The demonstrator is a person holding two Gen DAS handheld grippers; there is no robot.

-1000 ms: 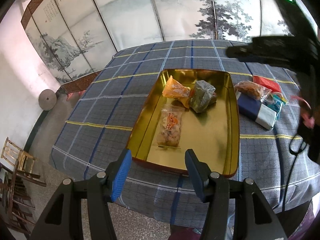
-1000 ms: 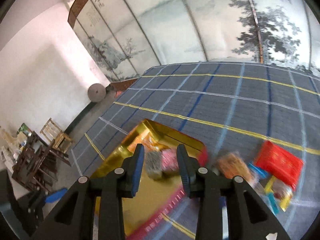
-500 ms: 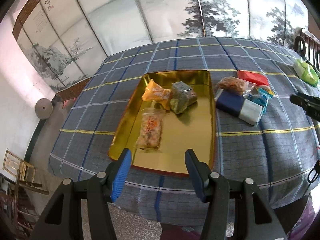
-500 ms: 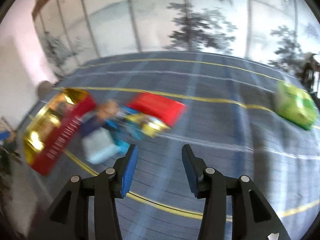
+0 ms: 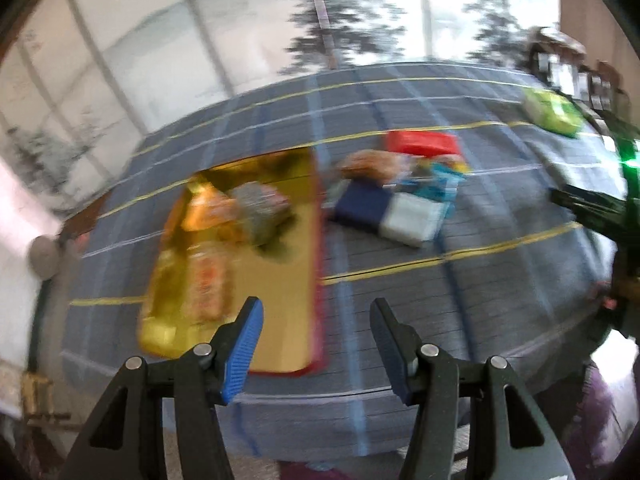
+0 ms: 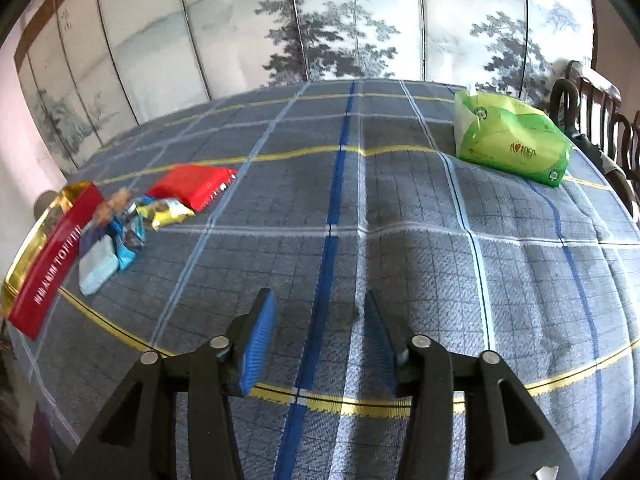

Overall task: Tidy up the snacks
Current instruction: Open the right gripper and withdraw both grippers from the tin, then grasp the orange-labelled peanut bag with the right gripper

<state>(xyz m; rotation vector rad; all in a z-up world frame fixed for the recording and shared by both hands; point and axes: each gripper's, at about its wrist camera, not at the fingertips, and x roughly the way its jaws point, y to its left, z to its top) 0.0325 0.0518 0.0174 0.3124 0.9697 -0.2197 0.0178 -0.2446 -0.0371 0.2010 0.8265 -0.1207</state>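
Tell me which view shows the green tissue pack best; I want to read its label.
The right wrist view: the green tissue pack is sharp and large there, printing visible. In the left wrist view the pack is small, blurred, near the edge.

Snacks [image 5: 394,196] lie right of the tin [image 5: 280,320] — seemingly just beside.

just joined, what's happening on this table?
A person with a gripper in each hand is sorting snacks into a gold tin on a checked tablecloth. Three packets already lie in the tin; a small pile of snacks and a red packet wait beside it. Both the left gripper and right gripper are empty. The right gripper's jaws have just been opening, with nothing between them, over bare cloth. A green tissue pack sits apart.
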